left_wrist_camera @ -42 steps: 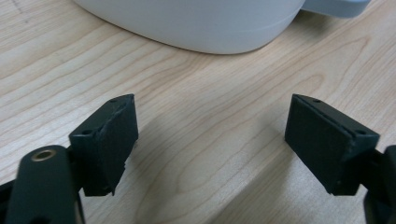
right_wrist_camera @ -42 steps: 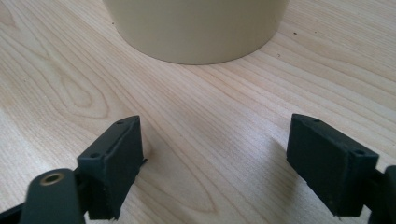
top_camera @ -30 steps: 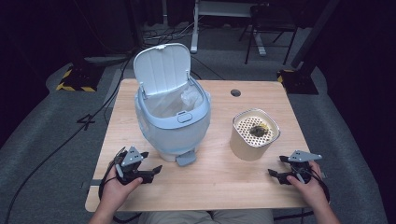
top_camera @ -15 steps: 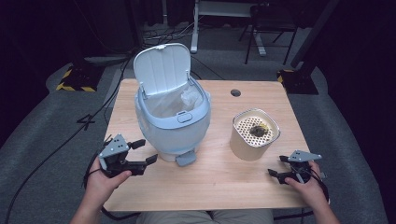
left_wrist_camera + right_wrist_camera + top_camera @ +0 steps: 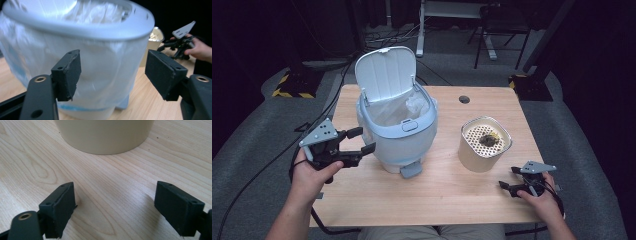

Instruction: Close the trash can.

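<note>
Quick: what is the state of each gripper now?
Left gripper: open, jaws just closing a little, holding nothing, beside the bin.
Right gripper: open, empty, low over the table.

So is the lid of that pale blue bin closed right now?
No, the bin's lid stands tipped up and back in the high view, leaving the liner bag inside open to the camera.
</note>
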The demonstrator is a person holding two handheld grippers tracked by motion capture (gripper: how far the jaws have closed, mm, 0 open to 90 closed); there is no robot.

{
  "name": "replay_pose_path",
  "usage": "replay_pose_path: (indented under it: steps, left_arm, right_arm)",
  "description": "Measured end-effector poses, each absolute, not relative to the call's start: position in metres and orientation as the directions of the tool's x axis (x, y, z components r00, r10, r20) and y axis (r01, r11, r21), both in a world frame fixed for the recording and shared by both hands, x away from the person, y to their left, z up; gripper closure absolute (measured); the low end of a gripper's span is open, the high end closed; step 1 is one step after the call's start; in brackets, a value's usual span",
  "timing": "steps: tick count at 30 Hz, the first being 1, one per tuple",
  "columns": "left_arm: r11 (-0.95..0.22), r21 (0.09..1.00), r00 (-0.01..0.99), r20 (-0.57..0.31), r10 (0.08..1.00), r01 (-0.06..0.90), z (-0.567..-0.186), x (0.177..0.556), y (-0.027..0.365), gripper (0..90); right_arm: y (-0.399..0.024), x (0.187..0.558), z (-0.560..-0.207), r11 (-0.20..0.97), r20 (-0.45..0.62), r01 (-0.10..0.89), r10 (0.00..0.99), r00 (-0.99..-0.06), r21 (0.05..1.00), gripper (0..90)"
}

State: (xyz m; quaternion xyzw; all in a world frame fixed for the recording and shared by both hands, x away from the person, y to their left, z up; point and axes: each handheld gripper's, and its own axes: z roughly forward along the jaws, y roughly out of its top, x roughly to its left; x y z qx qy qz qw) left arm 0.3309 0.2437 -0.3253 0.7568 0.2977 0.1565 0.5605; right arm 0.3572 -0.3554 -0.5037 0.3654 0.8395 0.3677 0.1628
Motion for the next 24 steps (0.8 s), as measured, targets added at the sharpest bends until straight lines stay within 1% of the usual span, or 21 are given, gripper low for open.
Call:
replay_pose_path:
  steps: [4,11,13,15,21,24]
  left_arm:
    - [-0.173,0.952,0.778,-0.092,0.621,0.251,-0.310,0.340,0.252,31.1]
    - [-0.128,0.966,0.748,-0.087,0.658,0.225,-0.283,0.358,0.263,31.1]
    - [-0.130,0.966,0.757,-0.086,0.648,0.222,-0.277,0.365,0.264,30.9]
    - [-0.127,0.964,0.775,-0.105,0.623,0.233,-0.272,0.372,0.266,28.8]
    - [-0.128,0.967,0.768,-0.091,0.634,0.220,-0.254,0.391,0.270,27.4]
    - [-0.131,0.963,0.749,-0.094,0.655,0.236,-0.248,0.401,0.270,27.5]
  right_arm:
    - [-0.355,0.357,-0.504,0.462,-0.004,0.495,0.734,-0.679,0.736,17.2]
    - [-0.355,0.357,-0.504,0.462,-0.004,0.495,0.734,-0.679,0.736,17.2]
    - [-0.355,0.357,-0.504,0.462,-0.004,0.494,0.734,-0.679,0.736,17.2]
    - [-0.355,0.357,-0.504,0.462,-0.004,0.495,0.734,-0.679,0.736,17.2]
    - [-0.355,0.357,-0.504,0.462,-0.004,0.494,0.734,-0.679,0.736,17.2]
    - [-0.355,0.357,-0.504,0.462,-0.004,0.494,0.734,-0.679,0.736,17.2]
